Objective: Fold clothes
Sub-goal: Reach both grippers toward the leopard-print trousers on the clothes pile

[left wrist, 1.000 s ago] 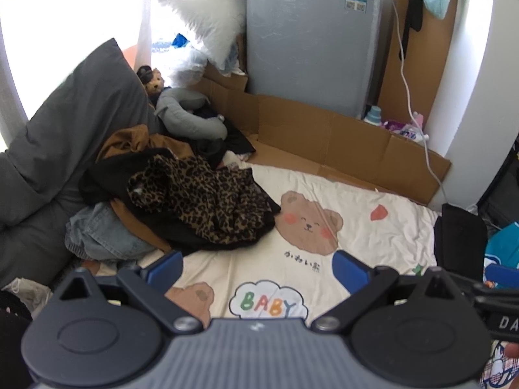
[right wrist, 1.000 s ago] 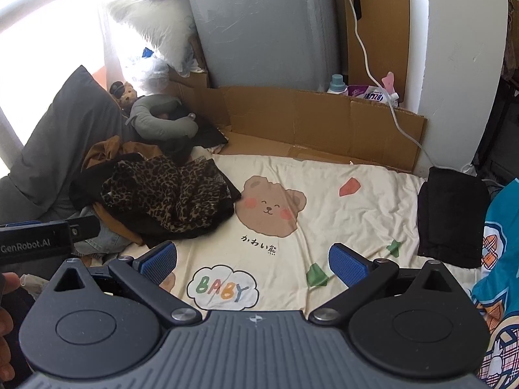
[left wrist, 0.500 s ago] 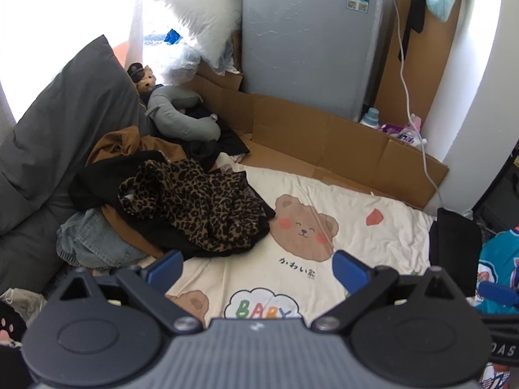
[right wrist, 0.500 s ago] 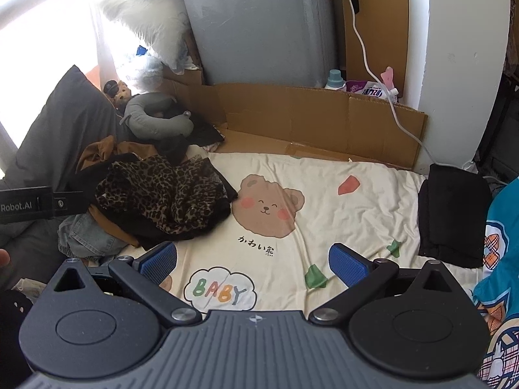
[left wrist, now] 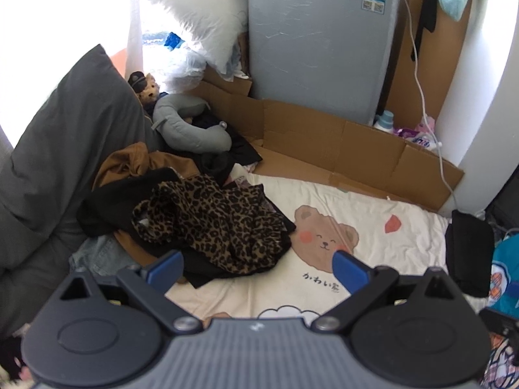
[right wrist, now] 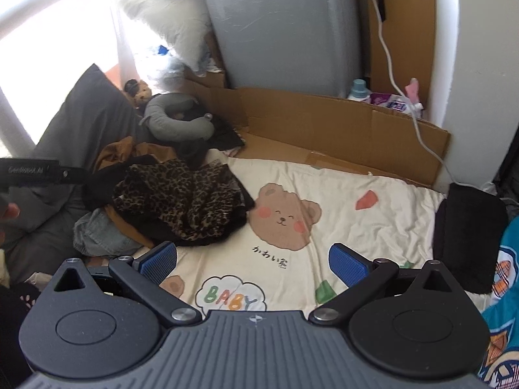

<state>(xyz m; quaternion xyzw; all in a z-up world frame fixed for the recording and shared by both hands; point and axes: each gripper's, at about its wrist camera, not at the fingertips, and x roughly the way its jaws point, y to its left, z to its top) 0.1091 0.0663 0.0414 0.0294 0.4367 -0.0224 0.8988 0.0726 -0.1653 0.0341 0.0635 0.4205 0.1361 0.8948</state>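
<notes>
A heap of unfolded clothes lies on the left of the cream bear-print blanket (left wrist: 382, 253): a leopard-print garment (left wrist: 214, 223) on top, black and brown pieces under it, denim (left wrist: 97, 256) at the bottom. My left gripper (left wrist: 258, 267) hovers open just short of the heap, nothing between its blue pads. In the right wrist view the same leopard-print garment (right wrist: 181, 194) lies ahead and left of my right gripper (right wrist: 253, 261), which is open and holds nothing. A folded black garment (right wrist: 467, 230) rests at the blanket's right edge. The left gripper's body (right wrist: 35, 170) shows at far left.
A dark grey pillow (left wrist: 65, 149) leans at the left, with a grey neck pillow (left wrist: 188, 126) and a plush toy behind the heap. Flattened cardboard (left wrist: 340, 149) and a tall grey appliance (left wrist: 318, 39) stand at the back. A white cable (right wrist: 399, 64) hangs down the right wall.
Both grippers have moved forward and left toward the clothes heap, which now sits closer and more central. Their jaws stayed open.
</notes>
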